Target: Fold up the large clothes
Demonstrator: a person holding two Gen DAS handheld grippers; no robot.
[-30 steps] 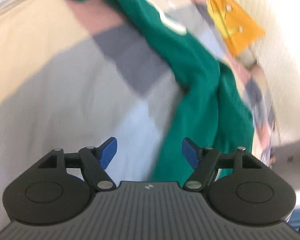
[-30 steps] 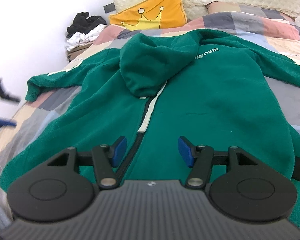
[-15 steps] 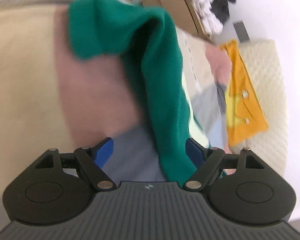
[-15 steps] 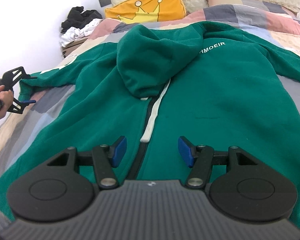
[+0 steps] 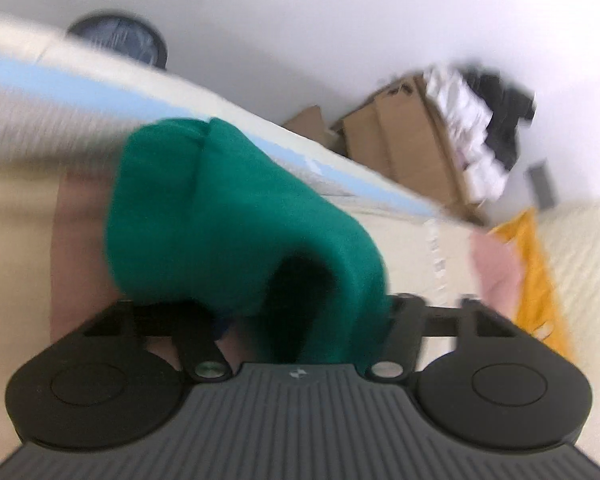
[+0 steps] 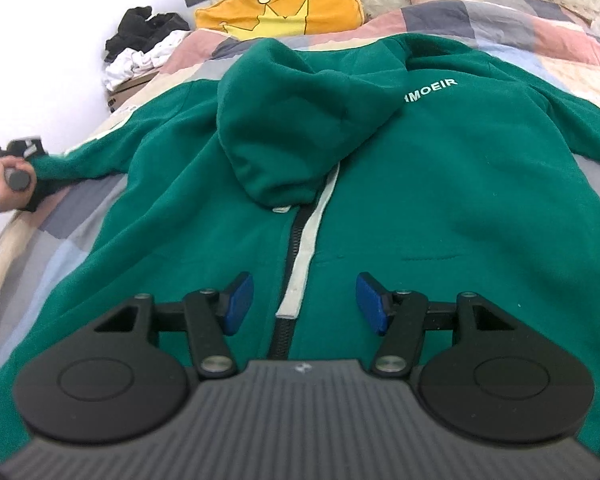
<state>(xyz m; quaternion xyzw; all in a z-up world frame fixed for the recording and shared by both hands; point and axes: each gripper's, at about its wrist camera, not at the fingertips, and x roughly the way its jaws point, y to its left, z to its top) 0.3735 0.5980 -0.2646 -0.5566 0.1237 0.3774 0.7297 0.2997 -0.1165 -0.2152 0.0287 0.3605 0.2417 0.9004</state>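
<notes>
The left claw, its jaws just closing around the cuff of the green fleece hoodie's sleeve, whether clamped I cannot tell, sits at the garment's far left end, while the right claw hovers apart over the zip.

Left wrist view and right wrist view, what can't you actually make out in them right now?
- Left wrist view: the left gripper pads are covered by the green sleeve cuff, so contact is unclear.
- Left wrist view: motion blur smears the cardboard boxes.
- Right wrist view: the hoodie hem is hidden behind the right gripper.
- Right wrist view: the hood covers part of the white lettering.
</notes>
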